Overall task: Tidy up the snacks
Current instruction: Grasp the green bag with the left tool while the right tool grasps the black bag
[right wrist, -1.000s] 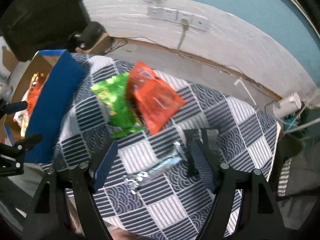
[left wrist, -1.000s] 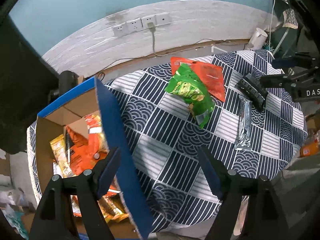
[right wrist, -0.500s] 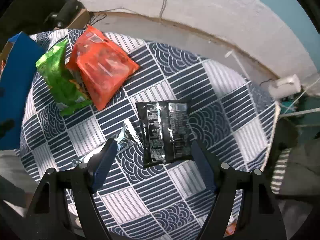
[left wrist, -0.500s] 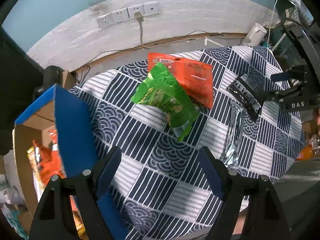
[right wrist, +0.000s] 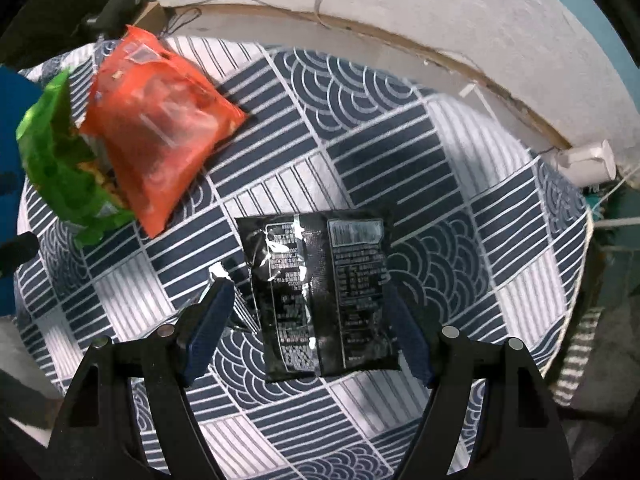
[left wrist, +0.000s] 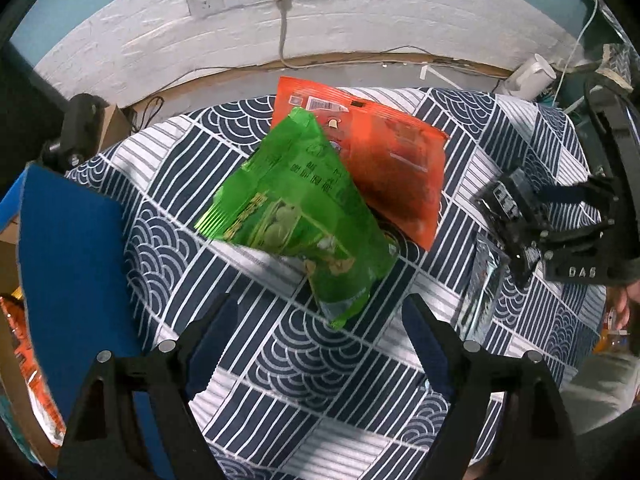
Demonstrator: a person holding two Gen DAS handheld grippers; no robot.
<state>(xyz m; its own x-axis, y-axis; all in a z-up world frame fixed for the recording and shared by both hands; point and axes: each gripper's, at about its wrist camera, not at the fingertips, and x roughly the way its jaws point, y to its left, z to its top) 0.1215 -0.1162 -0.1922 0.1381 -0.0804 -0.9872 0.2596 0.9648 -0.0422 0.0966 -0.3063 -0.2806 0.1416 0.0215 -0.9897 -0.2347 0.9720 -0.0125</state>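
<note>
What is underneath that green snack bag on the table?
The green bag overlaps the orange bag and otherwise lies on the patterned tablecloth. Anything beneath its middle is covered.

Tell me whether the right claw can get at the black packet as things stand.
Probably yes. The right claw hangs open right over the black packet, one finger on each side. The packet lies flat on the tablecloth with nothing on top; only a silver wrapper sits beside it.
</note>
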